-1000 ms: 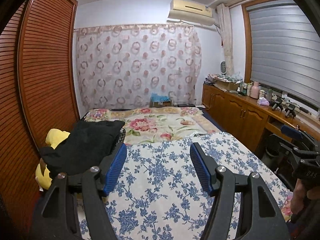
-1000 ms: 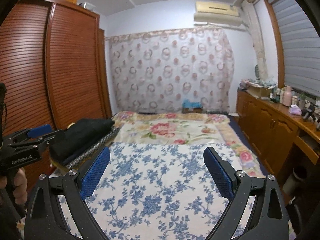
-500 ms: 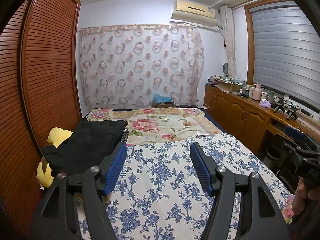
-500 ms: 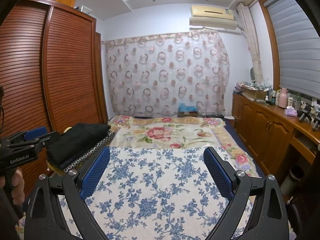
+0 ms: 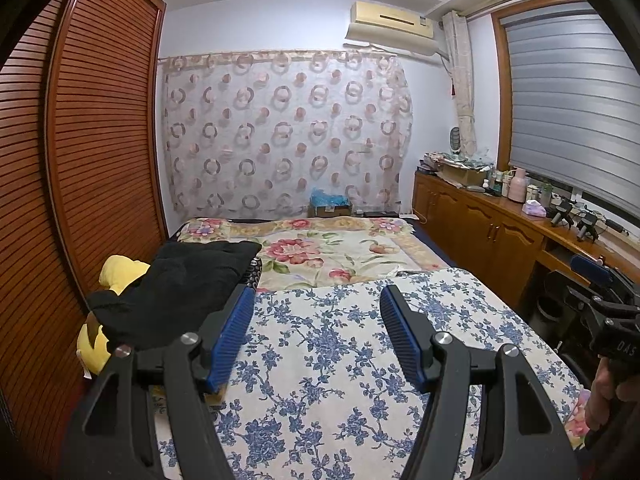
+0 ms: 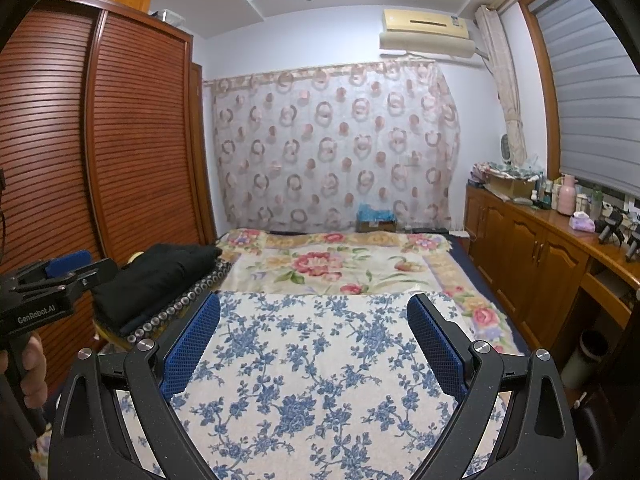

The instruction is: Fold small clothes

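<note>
A pile of black clothes (image 5: 180, 280) lies at the left edge of the bed, on a yellow plush toy (image 5: 120, 272); it also shows in the right wrist view (image 6: 160, 272). My left gripper (image 5: 316, 300) is open and empty, held above the blue-flowered bedspread (image 5: 340, 360), to the right of the pile. My right gripper (image 6: 314, 308) is open and empty above the same bedspread (image 6: 312, 360). Each gripper shows at the edge of the other's view: the right one (image 5: 608, 304), the left one (image 6: 44, 292).
A red-flowered blanket (image 5: 332, 248) covers the far half of the bed. A slatted wooden wardrobe (image 5: 80, 160) stands close on the left. A wooden cabinet (image 5: 480, 228) with bottles and clutter runs along the right under the window. A curtain (image 5: 280, 132) hangs at the back.
Both views have tilted up a little, showing more ceiling. Both grippers stay open and empty over the bedspread.
</note>
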`<action>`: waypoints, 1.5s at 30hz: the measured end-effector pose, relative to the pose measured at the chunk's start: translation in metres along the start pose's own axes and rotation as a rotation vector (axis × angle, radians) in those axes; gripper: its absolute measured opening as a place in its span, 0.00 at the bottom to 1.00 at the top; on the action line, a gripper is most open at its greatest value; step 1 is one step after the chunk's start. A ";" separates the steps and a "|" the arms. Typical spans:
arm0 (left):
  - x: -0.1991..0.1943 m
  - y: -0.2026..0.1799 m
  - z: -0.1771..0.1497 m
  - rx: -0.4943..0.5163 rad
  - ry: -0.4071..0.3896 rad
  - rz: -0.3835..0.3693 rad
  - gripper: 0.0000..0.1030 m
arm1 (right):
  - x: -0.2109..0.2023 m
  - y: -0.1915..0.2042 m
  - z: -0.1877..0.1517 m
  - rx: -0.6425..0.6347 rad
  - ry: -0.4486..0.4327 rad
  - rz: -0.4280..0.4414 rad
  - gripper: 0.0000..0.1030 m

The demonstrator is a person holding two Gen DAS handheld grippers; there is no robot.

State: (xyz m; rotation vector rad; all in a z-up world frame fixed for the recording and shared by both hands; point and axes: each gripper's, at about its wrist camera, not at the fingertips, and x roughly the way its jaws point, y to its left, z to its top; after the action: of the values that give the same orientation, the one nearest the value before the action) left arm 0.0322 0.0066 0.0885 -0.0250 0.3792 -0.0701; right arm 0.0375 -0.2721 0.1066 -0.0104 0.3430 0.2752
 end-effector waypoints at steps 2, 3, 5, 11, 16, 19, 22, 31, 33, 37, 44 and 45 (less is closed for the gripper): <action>0.000 0.000 0.000 0.000 -0.001 0.002 0.63 | 0.000 0.000 0.000 0.000 -0.001 0.000 0.93; 0.000 0.000 0.000 0.000 0.000 0.001 0.63 | 0.000 0.000 0.000 0.000 -0.002 -0.001 0.93; 0.000 0.000 0.000 -0.001 0.000 0.000 0.64 | 0.000 -0.001 0.001 0.001 -0.002 -0.001 0.93; 0.000 0.002 0.000 -0.002 -0.001 0.002 0.63 | 0.000 -0.001 0.001 0.001 0.001 0.001 0.93; 0.000 0.002 0.000 -0.001 -0.002 0.002 0.64 | -0.001 -0.001 0.000 0.001 0.001 0.000 0.93; 0.000 0.002 0.000 -0.001 -0.002 0.002 0.64 | -0.001 -0.001 0.001 0.001 0.001 0.001 0.93; 0.000 0.003 -0.001 -0.001 -0.003 0.003 0.64 | -0.001 -0.001 0.001 0.002 0.001 0.001 0.93; 0.001 0.003 -0.001 0.001 -0.003 0.003 0.64 | -0.002 -0.001 0.001 0.001 0.003 0.000 0.93; 0.001 0.003 -0.001 0.000 -0.004 0.003 0.64 | -0.002 -0.002 0.002 0.001 0.002 0.001 0.93; 0.001 0.003 -0.002 0.001 -0.004 0.002 0.64 | -0.002 -0.002 0.002 0.001 0.002 0.001 0.93; 0.001 0.004 -0.002 0.001 -0.004 0.002 0.64 | -0.002 -0.001 0.002 0.001 0.003 0.000 0.94; 0.001 0.004 -0.002 0.001 -0.003 0.002 0.64 | -0.002 -0.001 0.002 0.002 0.003 0.000 0.93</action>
State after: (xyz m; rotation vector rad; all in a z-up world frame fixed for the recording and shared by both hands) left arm 0.0326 0.0108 0.0861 -0.0241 0.3758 -0.0682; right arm 0.0370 -0.2738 0.1094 -0.0086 0.3462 0.2751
